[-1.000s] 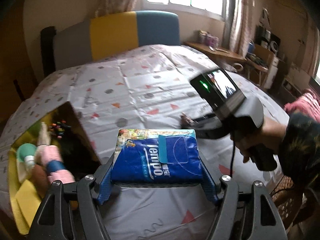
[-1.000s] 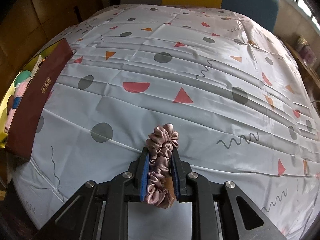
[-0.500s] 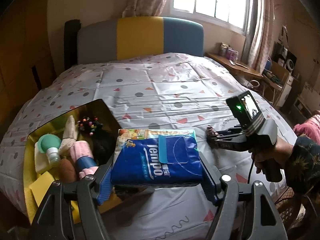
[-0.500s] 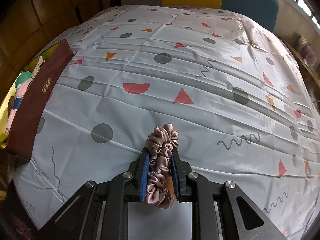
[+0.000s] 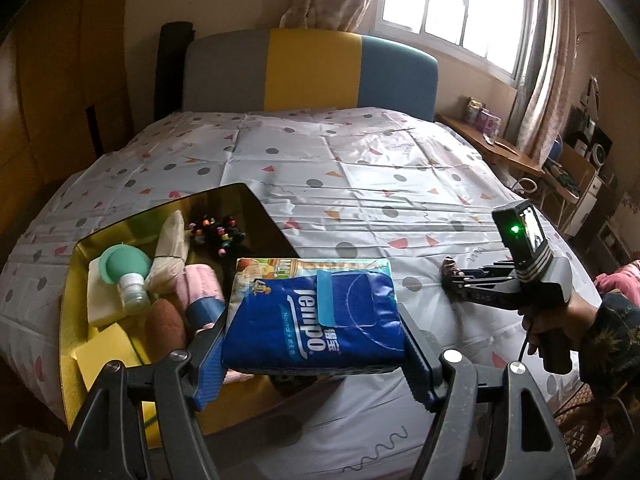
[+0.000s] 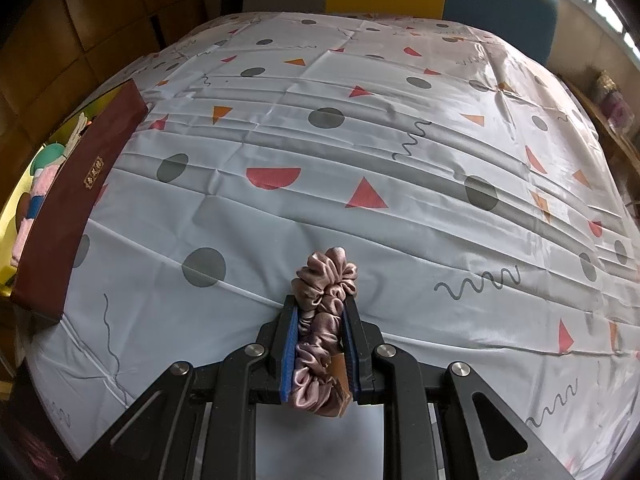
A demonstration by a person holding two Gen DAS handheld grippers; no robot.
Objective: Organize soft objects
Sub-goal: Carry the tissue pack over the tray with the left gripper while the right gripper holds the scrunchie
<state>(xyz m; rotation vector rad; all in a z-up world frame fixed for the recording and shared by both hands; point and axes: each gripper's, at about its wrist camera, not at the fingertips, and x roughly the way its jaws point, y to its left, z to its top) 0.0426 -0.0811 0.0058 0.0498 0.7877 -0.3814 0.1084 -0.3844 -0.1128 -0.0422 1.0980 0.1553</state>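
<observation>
Box [image 5: 256,216] on bed part-filled with soft items; left claw [image 5: 316,354] grips tissue pack [image 5: 316,320], right claw [image 6: 320,354] clamps pink scrunchie [image 6: 322,300]; both unstowed.

Home bedroom: bed [image 5: 360,168], headboard [image 5: 312,76], curtained window [image 5: 460,8].

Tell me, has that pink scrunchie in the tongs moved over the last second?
No. The pink scrunchie sits in the same spot against the grey dot on the bedsheet, clamped in the right tongs.
</observation>
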